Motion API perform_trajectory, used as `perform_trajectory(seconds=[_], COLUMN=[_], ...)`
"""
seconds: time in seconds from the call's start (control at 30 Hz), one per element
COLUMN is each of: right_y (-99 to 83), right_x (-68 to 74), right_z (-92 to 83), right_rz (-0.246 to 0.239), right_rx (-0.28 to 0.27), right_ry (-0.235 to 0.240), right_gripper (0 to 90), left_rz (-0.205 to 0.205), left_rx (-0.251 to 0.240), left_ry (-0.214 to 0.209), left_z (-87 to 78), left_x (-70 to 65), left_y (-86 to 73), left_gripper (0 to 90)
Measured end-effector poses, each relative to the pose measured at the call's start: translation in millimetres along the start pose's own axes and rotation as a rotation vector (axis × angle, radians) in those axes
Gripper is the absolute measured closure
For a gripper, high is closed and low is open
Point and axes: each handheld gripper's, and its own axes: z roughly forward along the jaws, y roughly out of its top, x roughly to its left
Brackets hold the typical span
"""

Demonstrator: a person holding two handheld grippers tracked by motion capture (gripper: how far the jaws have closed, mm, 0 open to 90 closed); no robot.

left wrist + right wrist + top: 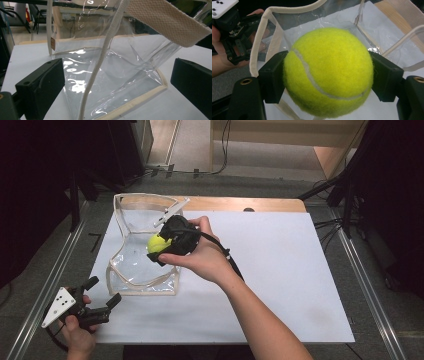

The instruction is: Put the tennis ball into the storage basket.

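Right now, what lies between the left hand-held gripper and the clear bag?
Bare white table cover separates the left hand-held gripper from the clear bag, per the high view.

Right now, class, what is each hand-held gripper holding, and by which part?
Right hand-held gripper clamps the tennis ball across its middle; left hand-held gripper holds nothing.

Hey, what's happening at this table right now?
A person is working with a claw in each hand. The right claw is shut on a yellow tennis ball and holds it over the open top of a clear plastic bag standing on the white table. The left claw hangs open near the bag's near corner, gripping nothing. The ball is not yet inside.
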Motion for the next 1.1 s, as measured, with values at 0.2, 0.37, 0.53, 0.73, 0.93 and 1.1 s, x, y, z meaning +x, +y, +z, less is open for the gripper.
perform_trajectory(seconds=[0.2,0.37,0.53,0.73,0.93,1.1], right_y=[0.6,1.0,-0.2,-3.4,-5.9,-7.7], right_x=[0.7,2.7,3.4,2.5,3.1,-0.3], right_z=[4.4,8.3,12.0,13.4,10.0,-3.3], right_rz=[0.0,0.0,-0.008,-0.005,-0.005,0.017], right_rx=[0.003,0.007,0.011,0.022,0.005,-0.054], right_ry=[0.006,0.013,0.021,0.033,0.025,0.041], right_gripper=[22.8,22.8,22.8,22.6,16.9,5.4], left_rz=[-0.003,-0.002,-0.002,-0.002,0.0,-0.003], left_rx=[-0.002,-0.002,-0.002,-0.001,0.0,-0.001], left_ry=[0.001,0.0,-0.001,-0.001,0.001,0.001], left_z=[-0.3,-0.1,-0.3,-0.2,-0.2,-0.1], left_x=[0.3,0.1,0.3,0.2,0.2,0.1], left_y=[0.0,0.0,0.0,0.1,0.0,-0.1], left_gripper=[0.0,0.0,0.0,0.0,0.0,0.0])
